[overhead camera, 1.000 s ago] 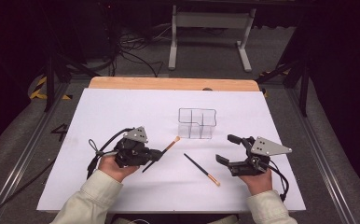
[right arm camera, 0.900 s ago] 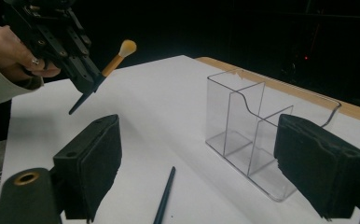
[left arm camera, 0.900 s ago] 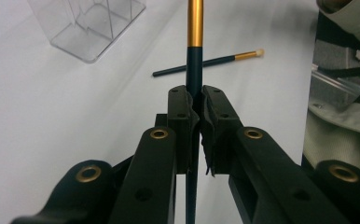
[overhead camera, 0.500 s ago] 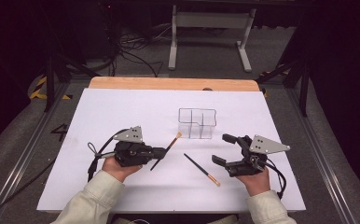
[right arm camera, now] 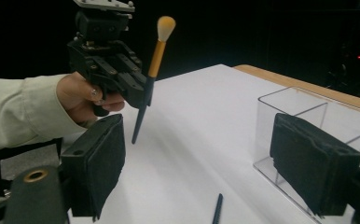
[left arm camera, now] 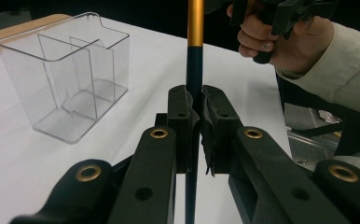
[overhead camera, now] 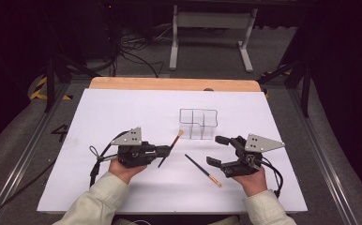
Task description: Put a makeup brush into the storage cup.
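We see the left tongs clenched low on a brush; it may swivel and miss the clear box. Right tongs, just closing slightly, stand released near the second brush.

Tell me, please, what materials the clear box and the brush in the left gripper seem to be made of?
The clear box looks like glossy hard plastic, perhaps acrylic: you see through its walls and dividers, and the edges catch light. The brush has a dark matte handle, plastic or painted wood, a shiny gold collar that looks like metal, and a pale fluffy tip, probably soft fibre.
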Demonstrator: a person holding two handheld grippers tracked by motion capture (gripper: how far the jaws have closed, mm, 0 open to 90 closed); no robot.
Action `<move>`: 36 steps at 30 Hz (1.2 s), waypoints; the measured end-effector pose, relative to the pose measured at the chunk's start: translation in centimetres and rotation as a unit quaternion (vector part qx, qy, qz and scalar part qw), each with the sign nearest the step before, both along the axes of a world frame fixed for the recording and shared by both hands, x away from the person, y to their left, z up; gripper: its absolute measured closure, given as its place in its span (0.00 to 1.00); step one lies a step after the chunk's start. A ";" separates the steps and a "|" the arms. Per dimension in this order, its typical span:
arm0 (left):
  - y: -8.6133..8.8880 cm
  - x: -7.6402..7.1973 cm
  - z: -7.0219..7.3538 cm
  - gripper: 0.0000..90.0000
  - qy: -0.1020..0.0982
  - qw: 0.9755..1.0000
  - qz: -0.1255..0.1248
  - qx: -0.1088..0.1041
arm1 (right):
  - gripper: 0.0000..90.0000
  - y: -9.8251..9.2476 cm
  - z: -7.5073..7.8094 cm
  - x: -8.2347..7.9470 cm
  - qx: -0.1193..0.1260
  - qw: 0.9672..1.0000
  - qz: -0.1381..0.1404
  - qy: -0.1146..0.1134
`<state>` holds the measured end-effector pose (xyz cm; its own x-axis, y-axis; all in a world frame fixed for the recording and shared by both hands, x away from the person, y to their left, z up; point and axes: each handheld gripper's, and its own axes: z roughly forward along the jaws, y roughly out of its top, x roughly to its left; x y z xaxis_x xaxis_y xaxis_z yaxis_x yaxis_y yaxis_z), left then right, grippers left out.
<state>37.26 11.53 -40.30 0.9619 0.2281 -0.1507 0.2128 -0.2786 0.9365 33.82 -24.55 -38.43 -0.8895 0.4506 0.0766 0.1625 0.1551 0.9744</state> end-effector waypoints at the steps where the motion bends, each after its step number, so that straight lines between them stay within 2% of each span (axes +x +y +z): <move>1: -0.1 0.0 -0.1 0.92 0.000 1.000 -0.001 -0.002 | 0.22 0.2 0.1 0.1 0.000 1.000 0.004 0.001; 3: -0.2 0.0 -0.1 0.92 -0.002 1.000 -0.002 -0.002 | 0.23 0.5 0.2 0.1 0.002 1.000 0.009 0.001; 4: -0.4 -0.1 -0.3 0.92 -0.010 1.000 -0.004 -0.007 | 0.24 0.6 0.2 0.2 0.002 1.000 0.010 0.000; 12: -0.7 0.1 -0.9 0.92 -0.013 1.000 -0.008 -0.020 | 0.28 1.6 0.3 0.4 0.003 1.000 0.024 0.001; 20: -1.0 -0.1 -1.0 0.92 -0.019 1.000 -0.010 -0.017 | 0.35 2.3 0.4 0.9 0.011 0.999 0.033 0.007; 25: -1.5 -0.3 -1.1 0.92 -0.015 1.000 -0.012 -0.014 | 0.39 3.4 0.5 1.1 0.003 0.999 0.045 0.010; 31: -1.9 -0.6 -1.2 0.92 -0.022 1.000 -0.017 -0.013 | 0.47 4.5 0.5 1.3 -0.003 0.998 0.055 0.014; 36: -2.0 -0.7 -1.2 0.92 -0.025 0.999 -0.022 -0.011 | 0.50 5.0 0.4 1.6 0.006 0.998 0.059 0.020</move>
